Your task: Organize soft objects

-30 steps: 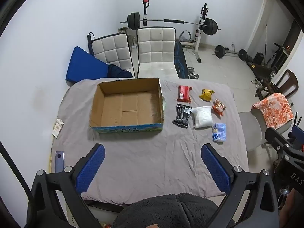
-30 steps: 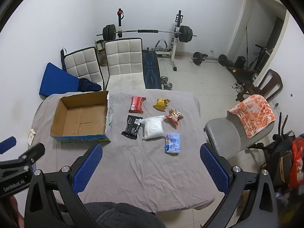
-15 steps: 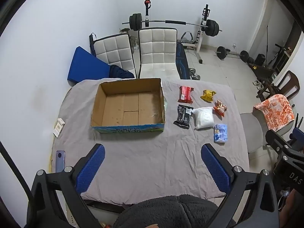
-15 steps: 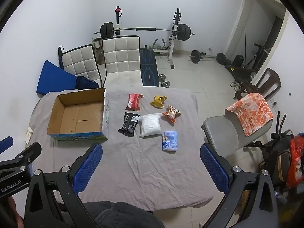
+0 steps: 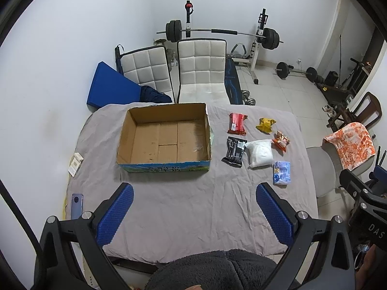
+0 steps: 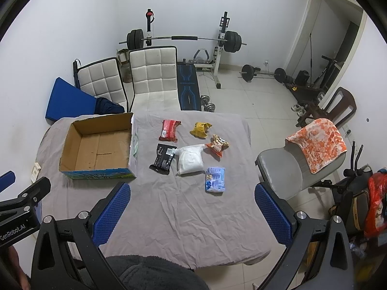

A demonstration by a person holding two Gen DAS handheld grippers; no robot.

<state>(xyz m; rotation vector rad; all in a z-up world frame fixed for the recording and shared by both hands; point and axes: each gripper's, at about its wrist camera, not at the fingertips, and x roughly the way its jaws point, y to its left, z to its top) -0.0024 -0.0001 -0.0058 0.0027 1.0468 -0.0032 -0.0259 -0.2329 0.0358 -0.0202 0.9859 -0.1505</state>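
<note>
An empty open cardboard box (image 5: 164, 140) (image 6: 96, 149) sits on the grey-clothed table (image 5: 193, 205). To its right lie several soft packets: a red one (image 5: 237, 123) (image 6: 170, 130), a yellow one (image 5: 265, 124) (image 6: 200, 129), a black one (image 5: 234, 151) (image 6: 162, 158), a white bag (image 5: 260, 152) (image 6: 189, 159), an orange one (image 5: 281, 140) (image 6: 217, 145) and a blue one (image 5: 281, 172) (image 6: 215, 179). My left gripper (image 5: 194, 213) and right gripper (image 6: 192, 215) are both open and empty, held high above the table's near edge.
A phone (image 5: 77, 205) and a small white box (image 5: 75, 163) lie at the table's left edge. Two white chairs (image 5: 200, 70) stand behind the table, a grey chair with an orange towel (image 6: 316, 142) to its right. Gym weights (image 6: 183, 39) stand along the back wall.
Both grippers have shifted slightly, so the table and packets sit a little differently in view. Nothing on the table has moved.
</note>
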